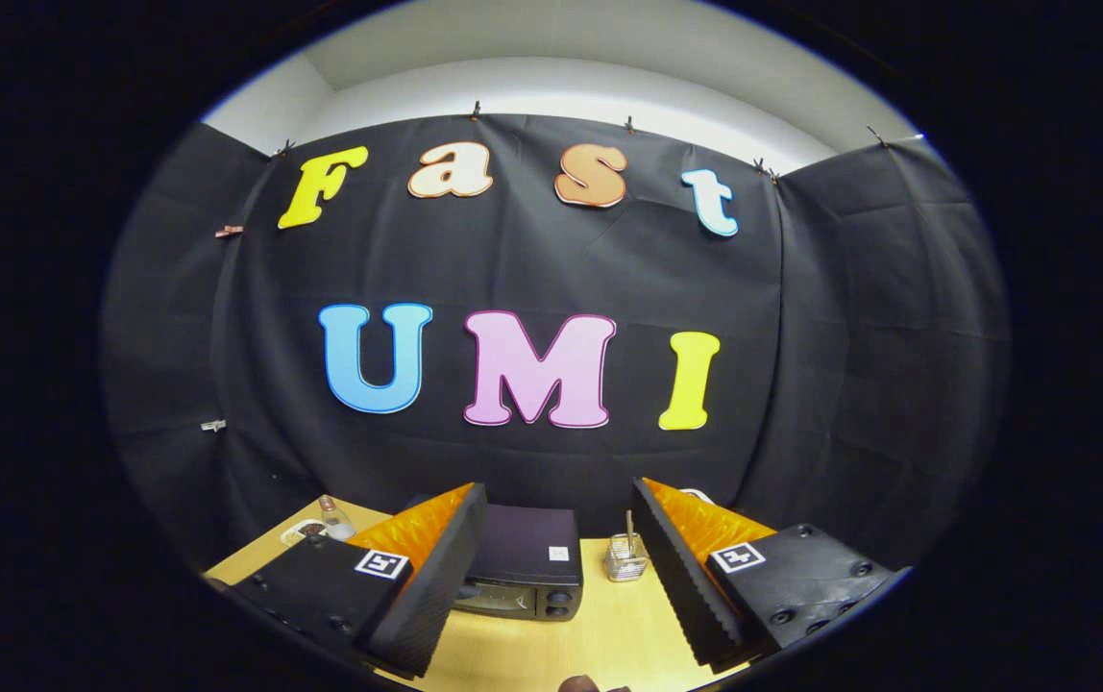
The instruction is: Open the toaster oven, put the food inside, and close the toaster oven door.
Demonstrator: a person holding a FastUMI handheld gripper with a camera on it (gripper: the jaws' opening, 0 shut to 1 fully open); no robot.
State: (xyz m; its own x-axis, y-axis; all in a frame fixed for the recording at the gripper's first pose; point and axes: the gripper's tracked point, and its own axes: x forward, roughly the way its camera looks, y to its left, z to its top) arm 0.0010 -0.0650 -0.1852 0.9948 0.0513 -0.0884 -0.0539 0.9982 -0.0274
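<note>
A black toaster oven (525,567) stands on the light wooden table (600,634), seen from above and in front, its door shut and its knobs at the right of the front. My gripper (561,577) hangs high above the table, open, with nothing between its fingers. The oven lies beyond and between the fingers, partly behind the left finger (436,586). A small white plate with dark food (306,530) rests on the table far to the left, beyond the left finger.
A clear glass bottle (333,520) stands next to the plate. A small wire basket holding a stick (626,557) sits just right of the oven. A small brown object (580,684) peeks in at the table's near edge. Black cloth walls close off the back and sides.
</note>
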